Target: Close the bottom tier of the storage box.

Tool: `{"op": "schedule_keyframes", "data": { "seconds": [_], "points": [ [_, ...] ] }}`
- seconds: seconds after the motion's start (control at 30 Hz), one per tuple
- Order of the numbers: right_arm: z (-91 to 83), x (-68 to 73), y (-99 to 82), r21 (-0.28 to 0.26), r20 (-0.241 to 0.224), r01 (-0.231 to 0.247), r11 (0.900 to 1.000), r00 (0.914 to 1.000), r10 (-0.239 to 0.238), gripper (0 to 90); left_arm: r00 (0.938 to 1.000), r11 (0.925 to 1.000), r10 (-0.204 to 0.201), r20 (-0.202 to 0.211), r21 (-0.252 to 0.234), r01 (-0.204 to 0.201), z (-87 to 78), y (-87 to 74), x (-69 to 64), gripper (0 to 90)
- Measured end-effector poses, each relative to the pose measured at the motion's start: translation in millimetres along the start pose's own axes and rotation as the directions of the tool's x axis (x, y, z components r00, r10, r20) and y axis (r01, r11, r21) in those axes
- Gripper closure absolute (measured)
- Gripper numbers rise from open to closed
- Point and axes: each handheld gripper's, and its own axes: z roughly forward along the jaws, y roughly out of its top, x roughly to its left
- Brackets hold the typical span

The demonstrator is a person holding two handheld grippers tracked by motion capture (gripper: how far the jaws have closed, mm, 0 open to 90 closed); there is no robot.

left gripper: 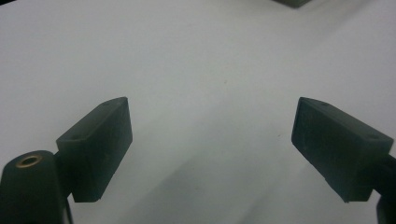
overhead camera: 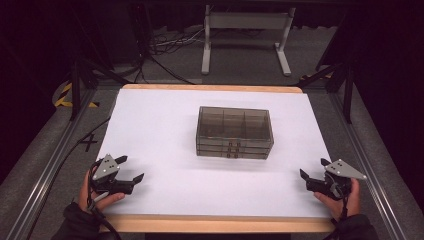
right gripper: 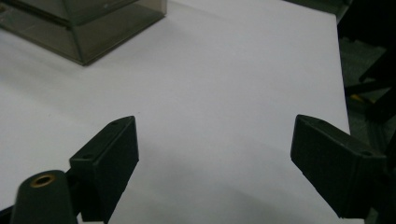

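A smoky transparent plastic box [overhead camera: 234,131] with inner compartments and small latches on its front stands closed in the middle of the white table sheet [overhead camera: 165,120]. My left gripper [overhead camera: 129,169] hovers near the front left corner of the sheet, open, with nothing between its jaws [left gripper: 212,140]. My right gripper [overhead camera: 314,168] is at the front right, also open and empty [right gripper: 215,154]. A corner of the box [right gripper: 84,28] appears at the upper left of the right gripper view. Both grippers are well apart from the box.
The sheet lies on a wooden table top [overhead camera: 215,223] with metal frame rails [overhead camera: 50,165] on both sides. A white table frame [overhead camera: 245,35] and cables lie on the floor beyond. Bare sheet surrounds the box on all sides.
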Motion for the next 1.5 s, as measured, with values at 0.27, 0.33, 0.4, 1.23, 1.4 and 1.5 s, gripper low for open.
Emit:
{"op": "schedule_keyframes", "data": {
  "seconds": [0.27, 0.33, 0.4, 1.23, 1.4, 1.5],
  "points": [
    [-3.0, -3.2, -2.2, -0.037, 0.026, -0.036, 0.9987, 0.9990, 0.037, 14.3, 0.9995, 0.9986, -0.030, 0.009, -0.044, 0.030, -4.3, -2.5, 4.2, 11.2],
    [-3.2, -3.5, -2.5, -0.039, 0.023, -0.042, 0.9983, 0.9988, 0.043, 14.1, 0.9993, 0.9981, -0.037, 0.005, -0.049, 0.037, -4.7, -2.9, 4.0, 10.7],
    [-2.9, -3.9, -2.4, -0.038, 0.025, -0.047, 0.9982, 0.9986, 0.047, 14.1, 0.9994, 0.9980, -0.035, 0.009, -0.053, 0.035, -5.0, -3.2, 3.8, 10.4],
    [0.6, -5.1, -0.9, -0.038, 0.035, -0.062, 0.9974, 0.9974, 0.064, 14.6, 0.9999, 0.9997, -0.002, 0.016, -0.023, 0.003, -3.6, -2.6, -0.1, 11.6],
    [1.3, -5.0, -0.5, -0.028, 0.032, -0.063, 0.9976, 0.9974, 0.064, 14.6, 0.9996, 0.9994, -0.005, 0.029, -0.034, 0.006, -4.7, -3.3, 1.0, 10.6],
    [2.3, -5.5, -0.2, -0.019, 0.038, -0.069, 0.9974, 0.9968, 0.070, 14.6, 0.9996, 0.9990, -0.009, 0.028, -0.043, 0.010, -5.3, -3.7, 0.8, 10.5]
  ]
}}
